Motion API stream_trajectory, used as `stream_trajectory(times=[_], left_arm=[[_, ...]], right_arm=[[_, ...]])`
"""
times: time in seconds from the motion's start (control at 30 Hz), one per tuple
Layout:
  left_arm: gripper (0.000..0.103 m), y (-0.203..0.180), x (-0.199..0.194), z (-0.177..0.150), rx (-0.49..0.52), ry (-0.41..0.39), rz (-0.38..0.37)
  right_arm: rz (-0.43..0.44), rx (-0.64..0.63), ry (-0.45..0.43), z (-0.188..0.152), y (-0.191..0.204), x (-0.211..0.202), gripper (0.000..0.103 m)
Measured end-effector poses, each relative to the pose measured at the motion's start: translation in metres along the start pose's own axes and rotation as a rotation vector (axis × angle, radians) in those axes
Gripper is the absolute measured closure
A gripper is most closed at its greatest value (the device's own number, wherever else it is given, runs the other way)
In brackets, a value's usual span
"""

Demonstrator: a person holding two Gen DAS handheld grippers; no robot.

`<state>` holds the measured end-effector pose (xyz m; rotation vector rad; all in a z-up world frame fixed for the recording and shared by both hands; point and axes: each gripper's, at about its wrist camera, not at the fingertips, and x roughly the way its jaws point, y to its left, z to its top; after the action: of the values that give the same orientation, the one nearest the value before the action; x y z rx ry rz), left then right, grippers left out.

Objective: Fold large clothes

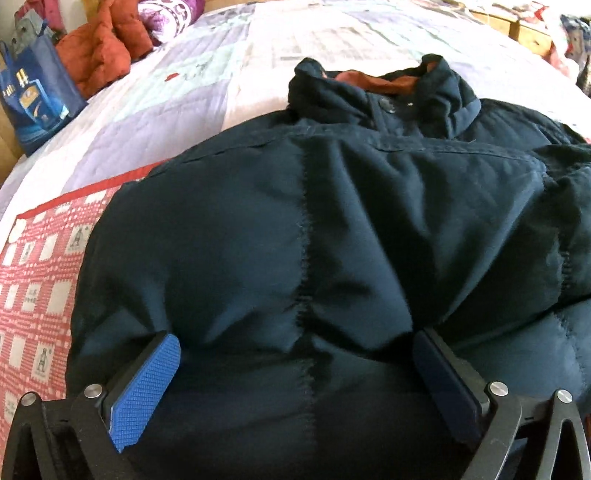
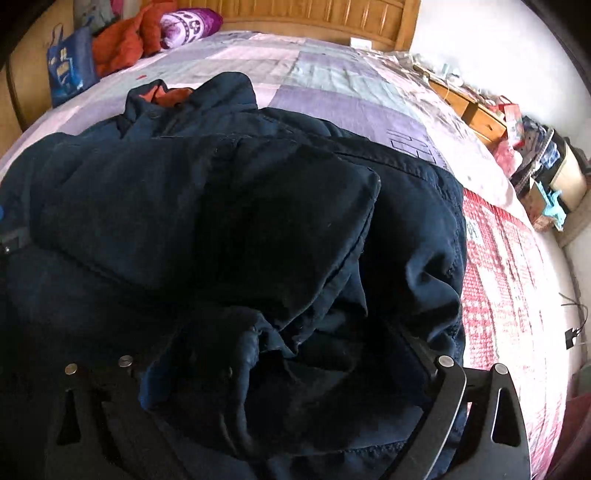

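Observation:
A dark navy padded jacket (image 1: 332,229) lies on the bed, its collar with orange lining (image 1: 384,83) at the far end. My left gripper (image 1: 295,354) is open, its blue pads (image 1: 147,384) spread wide with the jacket's lower part bulging between them. In the right wrist view the same jacket (image 2: 221,221) fills the frame, a sleeve folded across its body. My right gripper (image 2: 280,369) has bunched jacket fabric between its fingers; the fabric hides both fingertips, so I cannot tell how the jaws stand.
The bed has a pale lilac patchwork quilt (image 1: 184,110) and a red-and-white patterned cover (image 1: 40,266) at its near end. A blue bag (image 1: 33,96), orange clothing (image 1: 103,55) and a purple pillow (image 2: 188,26) sit at the far left. A wooden headboard (image 2: 314,18) and cluttered shelves (image 2: 517,140) border the bed.

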<state>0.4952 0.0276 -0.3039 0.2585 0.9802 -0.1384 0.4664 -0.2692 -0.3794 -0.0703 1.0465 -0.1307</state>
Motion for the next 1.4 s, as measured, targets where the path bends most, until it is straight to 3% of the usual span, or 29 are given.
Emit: stream_trajectory(times=[0.33,0.77,0.9,1.17,1.27,1.4], left_arm=[[0.000,0.009,0.004,-0.005,0.006,-0.019,-0.028],[0.000,0.052,0.003,-0.016,-0.079,-0.059,-0.048],[0.000,0.054,0.017,-0.018,-0.130,-0.016,-0.064],[0.000,0.050,0.011,-0.009,-0.114,0.019,-0.042],[0.002,0.051,-0.017,-0.007,-0.089,-0.048,-0.070],[0.002,0.053,-0.047,0.005,-0.073,-0.144,-0.109]], right_arm=[[-0.009,-0.007,-0.004,-0.004,0.006,0.005,0.002],[0.015,-0.002,-0.004,-0.009,0.000,0.004,0.001],[0.023,-0.002,0.000,-0.008,-0.001,0.007,0.001],[0.042,0.006,0.007,-0.004,-0.003,0.004,0.000],[0.017,-0.015,-0.024,-0.001,-0.001,-0.014,0.001],[-0.042,-0.070,-0.217,0.007,0.020,-0.064,0.001]])
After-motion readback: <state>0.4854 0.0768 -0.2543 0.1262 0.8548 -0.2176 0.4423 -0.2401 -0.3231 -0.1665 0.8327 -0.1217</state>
